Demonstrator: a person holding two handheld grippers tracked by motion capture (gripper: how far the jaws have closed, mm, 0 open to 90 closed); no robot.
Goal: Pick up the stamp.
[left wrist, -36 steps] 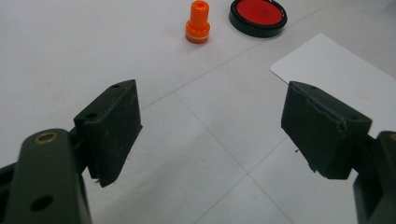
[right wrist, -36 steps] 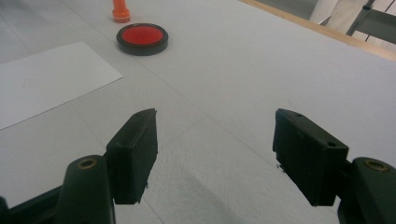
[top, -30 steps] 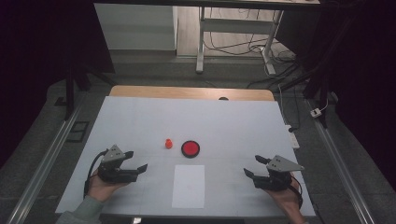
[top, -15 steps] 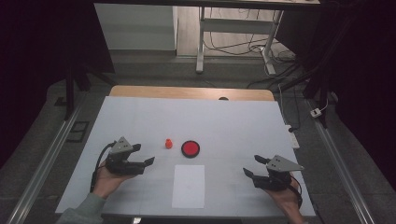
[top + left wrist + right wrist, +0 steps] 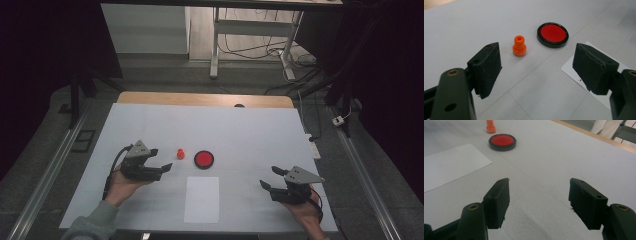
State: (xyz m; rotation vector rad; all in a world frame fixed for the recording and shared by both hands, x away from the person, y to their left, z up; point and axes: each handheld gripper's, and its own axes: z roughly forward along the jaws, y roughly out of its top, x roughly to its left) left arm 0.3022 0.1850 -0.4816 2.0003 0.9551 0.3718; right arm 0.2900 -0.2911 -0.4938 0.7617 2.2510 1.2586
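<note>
The left gripper (image 5: 159, 160), fingers spread and empty (as are the right gripper's (image 5: 272, 179)), faces the peg (image 5: 519, 45) standing just beside the pad (image 5: 552, 34); an off-centre closing could topple it.

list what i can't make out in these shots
- Underside of the orange peg: it stands on the table in every view.
- Red disc: no view settles whether it is a lid or a dish.
- White sheet: left gripper view, partly covered by a jaw of the left tool.
- Dark spot at the table's far edge: too small in the high view.
</note>
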